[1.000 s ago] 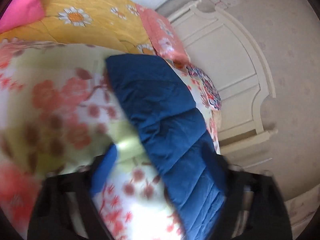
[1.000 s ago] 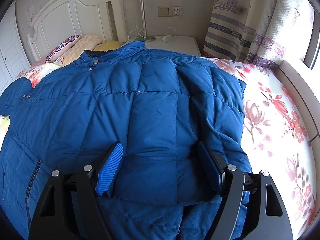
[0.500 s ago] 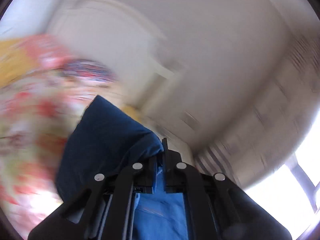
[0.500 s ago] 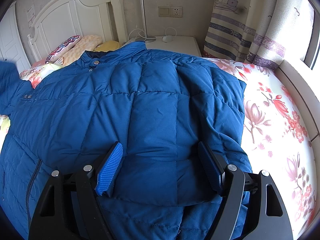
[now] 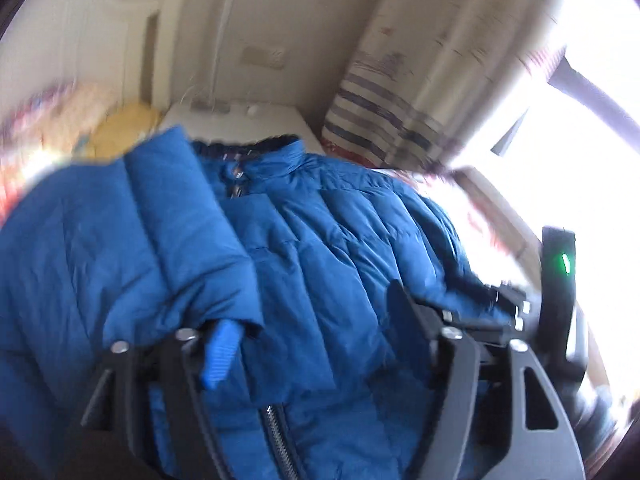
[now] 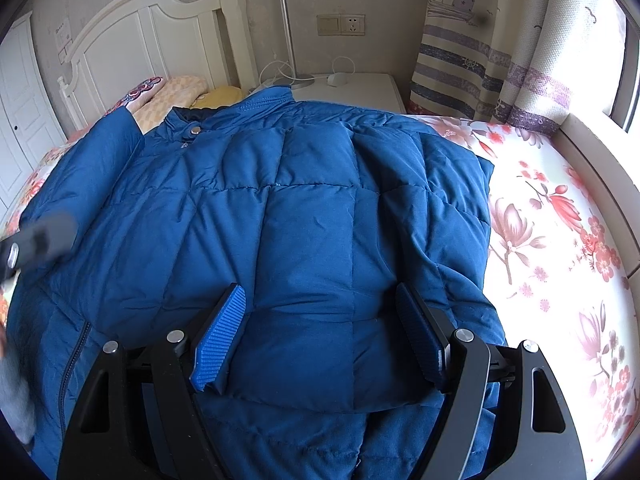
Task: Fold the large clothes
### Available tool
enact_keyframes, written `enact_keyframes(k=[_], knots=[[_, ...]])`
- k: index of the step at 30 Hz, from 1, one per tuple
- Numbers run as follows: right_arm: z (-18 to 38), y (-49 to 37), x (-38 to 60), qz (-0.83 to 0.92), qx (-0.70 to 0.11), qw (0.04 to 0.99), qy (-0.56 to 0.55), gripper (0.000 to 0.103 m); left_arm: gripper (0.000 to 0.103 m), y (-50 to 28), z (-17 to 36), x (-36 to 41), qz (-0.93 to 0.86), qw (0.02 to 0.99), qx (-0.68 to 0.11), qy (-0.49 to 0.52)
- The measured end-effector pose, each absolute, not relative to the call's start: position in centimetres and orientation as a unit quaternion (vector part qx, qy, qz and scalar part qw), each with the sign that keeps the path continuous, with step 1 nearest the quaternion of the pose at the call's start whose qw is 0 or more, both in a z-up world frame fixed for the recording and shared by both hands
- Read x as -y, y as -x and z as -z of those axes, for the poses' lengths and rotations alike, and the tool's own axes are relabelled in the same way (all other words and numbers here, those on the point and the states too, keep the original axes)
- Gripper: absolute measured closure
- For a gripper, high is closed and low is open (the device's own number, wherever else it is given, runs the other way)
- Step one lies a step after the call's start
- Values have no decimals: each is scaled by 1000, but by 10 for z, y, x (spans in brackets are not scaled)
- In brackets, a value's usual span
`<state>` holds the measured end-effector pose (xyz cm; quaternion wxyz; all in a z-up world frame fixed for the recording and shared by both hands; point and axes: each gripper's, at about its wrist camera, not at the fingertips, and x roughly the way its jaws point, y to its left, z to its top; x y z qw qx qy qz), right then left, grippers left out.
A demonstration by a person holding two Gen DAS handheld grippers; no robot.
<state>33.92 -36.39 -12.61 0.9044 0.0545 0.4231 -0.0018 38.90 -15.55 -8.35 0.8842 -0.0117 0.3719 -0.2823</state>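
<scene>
A big blue quilted down jacket point(image 6: 312, 208) lies front-up on the floral bed, collar toward the headboard. Its right sleeve is folded over the chest. My right gripper point(image 6: 320, 336) is open, fingers resting on that folded sleeve's end, holding nothing. In the blurred left wrist view the jacket point(image 5: 320, 248) fills the frame. Its left sleeve point(image 5: 132, 240) lies over the body and drapes onto my left gripper's point(image 5: 308, 328) left finger. That gripper's jaws stand wide apart. The left gripper's edge also shows in the right wrist view point(image 6: 36, 240).
A white headboard point(image 6: 140, 40) and pillows point(image 6: 176, 92) are behind the jacket. A white nightstand point(image 6: 352, 84) with a lamp pole and cables stands by the striped curtain point(image 6: 500, 60). Floral sheet point(image 6: 552, 240) lies bare to the right, bounded by a window ledge.
My left gripper shut on the left sleeve, carried it up and across over the jacket body, and has opened wide. The right gripper has not moved.
</scene>
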Motion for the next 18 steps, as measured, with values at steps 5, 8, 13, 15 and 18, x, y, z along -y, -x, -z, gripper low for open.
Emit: enact_keyframes(k=[5, 8, 13, 15, 18], knots=[[125, -340, 367, -5, -421, 905, -64, 29, 17, -319, 52, 95, 262, 919, -295, 16], [125, -340, 366, -5, -421, 905, -63, 29, 15, -310, 49, 15, 174, 940, -268, 117], [125, -339, 362, 4, -423, 905, -48, 29, 16, -332, 87, -92, 6, 912, -298, 282], [125, -338, 357, 8, -421, 906, -35, 28, 16, -339, 106, -101, -25, 908, -306, 284], [116, -329, 346, 14, -397, 918, -2, 28, 17, -348, 123, -97, -46, 910, -331, 245]])
